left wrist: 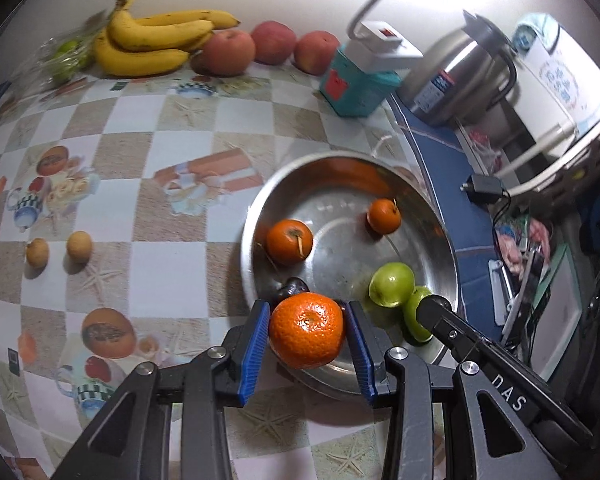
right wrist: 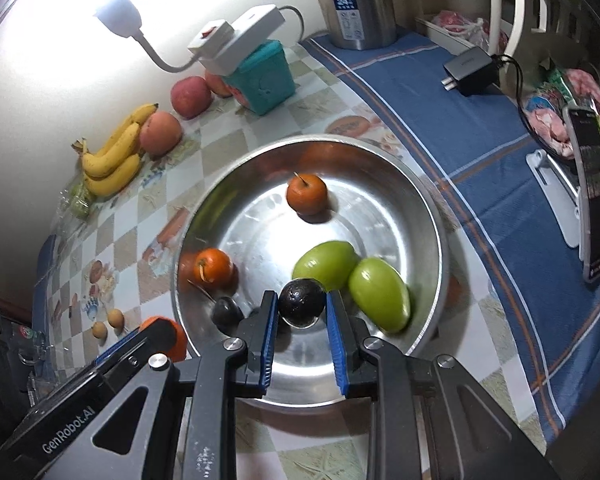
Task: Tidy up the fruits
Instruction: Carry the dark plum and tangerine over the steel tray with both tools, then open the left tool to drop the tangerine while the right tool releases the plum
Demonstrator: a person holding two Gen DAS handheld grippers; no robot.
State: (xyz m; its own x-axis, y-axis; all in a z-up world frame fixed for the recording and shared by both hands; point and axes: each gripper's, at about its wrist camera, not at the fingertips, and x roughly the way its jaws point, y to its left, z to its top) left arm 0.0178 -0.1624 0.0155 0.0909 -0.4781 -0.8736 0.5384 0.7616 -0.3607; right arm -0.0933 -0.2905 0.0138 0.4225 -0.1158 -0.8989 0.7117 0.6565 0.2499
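A steel bowl [left wrist: 256, 216] [right wrist: 428, 208] holds two small oranges [left wrist: 289, 242] [left wrist: 384, 216], two green fruits [left wrist: 392, 284] [right wrist: 378, 294] and a small dark fruit [right wrist: 226, 312]. My left gripper [left wrist: 306, 320] is shut on a large orange [left wrist: 306, 330] over the bowl's near rim. My right gripper [right wrist: 302, 300] is shut on a dark round fruit [right wrist: 301, 302] just above the bowl's floor, beside the green fruits. The right gripper's tip shows in the left wrist view [left wrist: 432, 308].
Bananas [left wrist: 152, 42], three peaches [left wrist: 228, 52] and a bag of green fruit [left wrist: 66, 58] line the wall. Two small brown fruits [left wrist: 78, 246] lie on the checked cloth. A teal box [left wrist: 354, 88], lamp, kettle [right wrist: 358, 4], charger [right wrist: 470, 70] and phone [right wrist: 594, 196] stand around.
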